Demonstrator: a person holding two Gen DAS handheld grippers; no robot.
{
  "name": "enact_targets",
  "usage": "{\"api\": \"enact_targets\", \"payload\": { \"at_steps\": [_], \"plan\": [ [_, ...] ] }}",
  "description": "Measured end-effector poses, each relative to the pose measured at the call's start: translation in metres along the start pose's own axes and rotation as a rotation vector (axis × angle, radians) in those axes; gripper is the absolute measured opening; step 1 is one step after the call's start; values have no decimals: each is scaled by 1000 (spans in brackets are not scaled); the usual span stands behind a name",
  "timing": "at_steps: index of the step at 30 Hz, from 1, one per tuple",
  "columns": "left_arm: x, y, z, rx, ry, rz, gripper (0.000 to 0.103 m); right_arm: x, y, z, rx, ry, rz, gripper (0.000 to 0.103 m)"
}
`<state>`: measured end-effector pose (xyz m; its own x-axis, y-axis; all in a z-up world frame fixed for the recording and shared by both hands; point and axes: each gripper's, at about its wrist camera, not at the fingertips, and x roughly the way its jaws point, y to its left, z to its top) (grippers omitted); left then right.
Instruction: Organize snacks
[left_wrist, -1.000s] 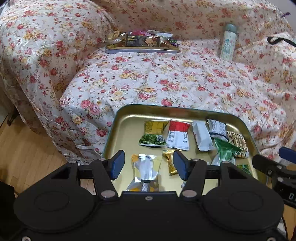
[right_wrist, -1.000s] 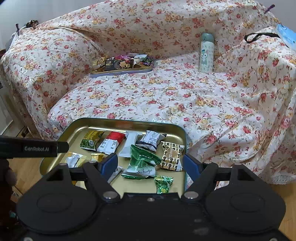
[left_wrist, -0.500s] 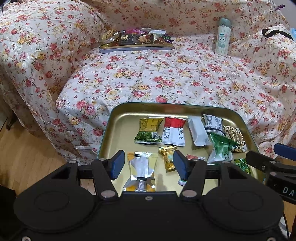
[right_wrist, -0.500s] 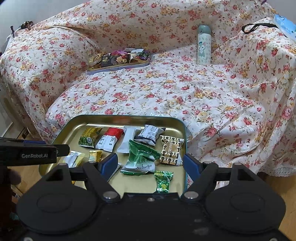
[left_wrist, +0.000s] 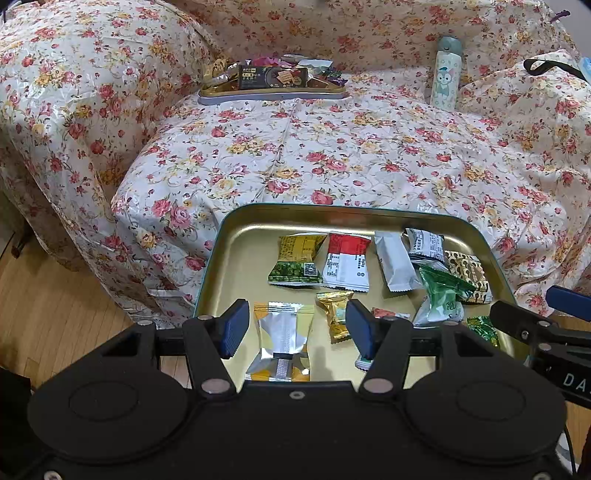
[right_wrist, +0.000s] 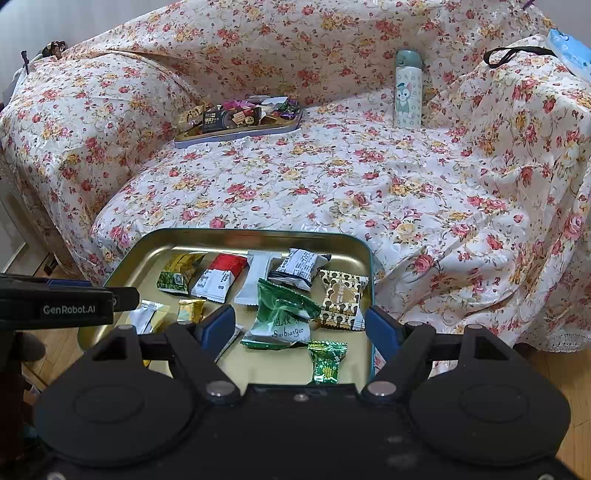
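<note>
Presently both grippers, left gripper (left_wrist: 293, 328) and right gripper (right_wrist: 301, 326), hover with fingers open and empty over the near gold tray (left_wrist: 236, 243), whose light, crinkly, slippery snack packets (right_wrist: 282, 317) are probably best pinched across a sealed end.
</note>
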<state>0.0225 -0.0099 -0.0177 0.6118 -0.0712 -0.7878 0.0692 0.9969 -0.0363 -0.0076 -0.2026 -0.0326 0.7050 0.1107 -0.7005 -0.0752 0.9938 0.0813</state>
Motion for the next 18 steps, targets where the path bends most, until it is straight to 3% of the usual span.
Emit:
{"api": "enact_targets", "payload": {
  "at_steps": [18],
  "plan": [
    [2,-2,-2,7,13,-1,63,1,2,-1,-3,5,3,80]
  ]
}}
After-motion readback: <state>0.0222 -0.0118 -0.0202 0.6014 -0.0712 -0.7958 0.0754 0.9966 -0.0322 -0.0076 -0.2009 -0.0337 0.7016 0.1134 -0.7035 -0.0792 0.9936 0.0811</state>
